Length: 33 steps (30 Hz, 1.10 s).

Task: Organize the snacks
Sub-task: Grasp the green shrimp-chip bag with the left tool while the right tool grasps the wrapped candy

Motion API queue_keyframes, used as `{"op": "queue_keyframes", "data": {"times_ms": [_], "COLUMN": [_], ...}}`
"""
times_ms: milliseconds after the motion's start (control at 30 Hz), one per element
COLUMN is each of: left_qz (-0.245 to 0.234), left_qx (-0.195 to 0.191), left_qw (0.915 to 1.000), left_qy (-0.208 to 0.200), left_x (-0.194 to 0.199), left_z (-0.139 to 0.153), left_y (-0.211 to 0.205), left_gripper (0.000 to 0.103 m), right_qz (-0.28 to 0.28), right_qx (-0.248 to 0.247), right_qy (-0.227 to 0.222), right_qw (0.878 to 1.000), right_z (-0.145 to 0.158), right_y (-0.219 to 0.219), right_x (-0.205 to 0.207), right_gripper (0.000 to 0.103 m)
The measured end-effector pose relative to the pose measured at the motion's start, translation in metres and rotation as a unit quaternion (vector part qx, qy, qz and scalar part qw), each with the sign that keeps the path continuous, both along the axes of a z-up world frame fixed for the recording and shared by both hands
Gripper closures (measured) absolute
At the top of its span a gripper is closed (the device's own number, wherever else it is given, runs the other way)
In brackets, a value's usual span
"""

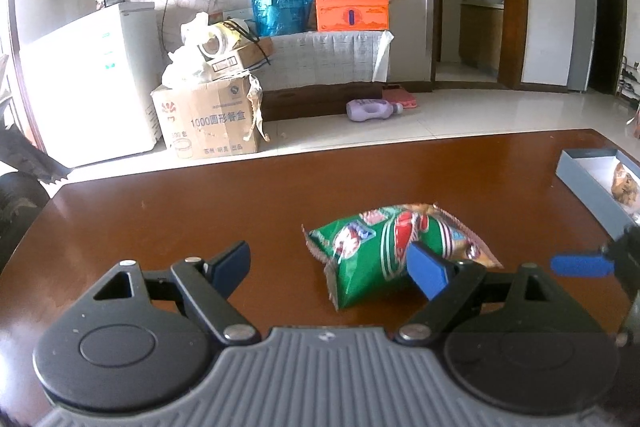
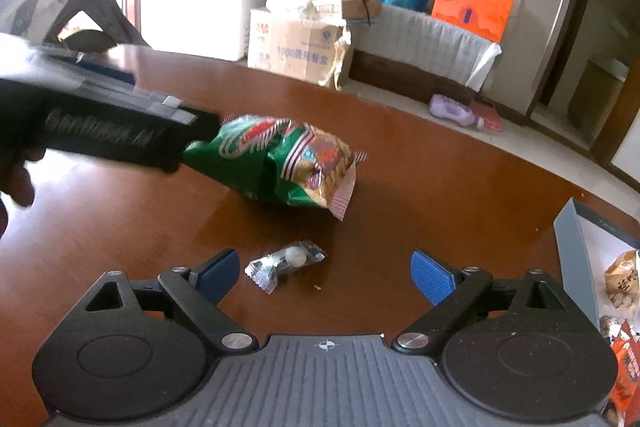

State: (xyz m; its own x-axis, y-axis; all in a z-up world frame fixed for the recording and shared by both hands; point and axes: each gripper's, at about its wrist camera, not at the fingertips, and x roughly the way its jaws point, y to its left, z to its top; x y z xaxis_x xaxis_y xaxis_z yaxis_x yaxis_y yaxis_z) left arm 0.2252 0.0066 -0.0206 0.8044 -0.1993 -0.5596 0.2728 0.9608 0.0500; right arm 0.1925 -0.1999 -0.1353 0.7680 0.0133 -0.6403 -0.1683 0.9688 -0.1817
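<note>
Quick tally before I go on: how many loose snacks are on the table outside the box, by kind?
Big green snack bag: 1
Small silver-wrapped candy: 1
Total loose on the table: 2
The grey box at the right already holds some snacks, but they are cut off at the edge, so no count for those.

A snack bag (image 2: 280, 163) is laid mid-table (image 2: 440, 187), a small wrapped sweet (image 2: 284, 264) placed just before it. An open box (image 2: 576, 255) holding snacks is set at the right edge.

Both hand-held grippers (image 1: 328, 267) (image 2: 324, 273) wide open
</note>
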Motion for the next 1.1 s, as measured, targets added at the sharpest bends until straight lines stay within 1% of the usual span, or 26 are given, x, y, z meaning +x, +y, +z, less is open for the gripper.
{"op": "queue_keyframes", "data": {"times_ms": [133,200,367,533,567,667,700,867,900,967,1000,1033,1100], "left_qz": [-0.003,-0.002,-0.01,-0.009,-0.008,-0.01,-0.012,-0.029,-0.035,-0.046,-0.05,-0.053,-0.059], "left_qx": [0.0,-0.001,0.0,-0.023,-0.026,-0.029,-0.032,-0.048,-0.049,-0.049,-0.05,-0.05,-0.05], "left_qw": [1.0,1.0,0.9999,0.9995,0.9994,0.9992,0.9991,0.9975,0.9971,0.9965,0.9961,0.9959,0.9951], "left_qy": [0.002,0.004,0.006,0.02,0.022,0.025,0.026,0.043,0.046,0.05,0.052,0.054,0.062], "left_x": [0.019,0.029,0.049,0.062,0.064,0.067,0.068,0.071,0.071,0.07,0.069,0.07,0.07], "left_z": [-0.005,-0.007,-0.014,-0.026,-0.028,-0.032,-0.033,-0.037,-0.038,-0.039,-0.039,-0.04,-0.042], "left_y": [-0.009,-0.013,-0.023,-0.021,-0.02,-0.019,-0.018,-0.018,-0.02,-0.025,-0.027,-0.029,-0.035], "left_gripper": [0.017,0.017,0.017,0.017,0.017,0.017,0.017,0.016,0.013,0.013,0.012,0.008,0.006], "right_qz": [-0.015,-0.021,-0.026,-0.025,-0.021,-0.008,-0.004,0.011,0.013,0.016,0.016,0.016,0.017], "right_qx": [0.021,0.022,0.027,0.042,0.049,0.071,0.074,0.076,0.076,0.076,0.075,0.075,0.075], "right_qy": [0.01,0.012,0.014,0.004,0.004,0.01,0.011,0.015,0.016,0.019,0.02,0.021,0.023], "right_qw": [1.0,0.999,0.999,0.999,0.999,0.997,0.997,0.997,0.997,0.997,0.997,0.997,0.997], "right_z": [-0.008,-0.011,-0.02,-0.022,-0.023,-0.022,-0.022,-0.018,-0.018,-0.017,-0.017,-0.016,-0.015], "right_y": [0.001,0.002,0.001,-0.006,-0.007,-0.014,-0.015,-0.021,-0.022,-0.023,-0.024,-0.025,-0.026], "right_x": [0.007,0.012,0.018,0.019,0.019,0.018,0.018,0.013,0.013,0.012,0.011,0.01,0.01], "right_gripper": [0.01,0.01,0.014,0.015,0.019,0.028,0.028,0.041,0.042,0.045,0.045,0.045,0.047]}}
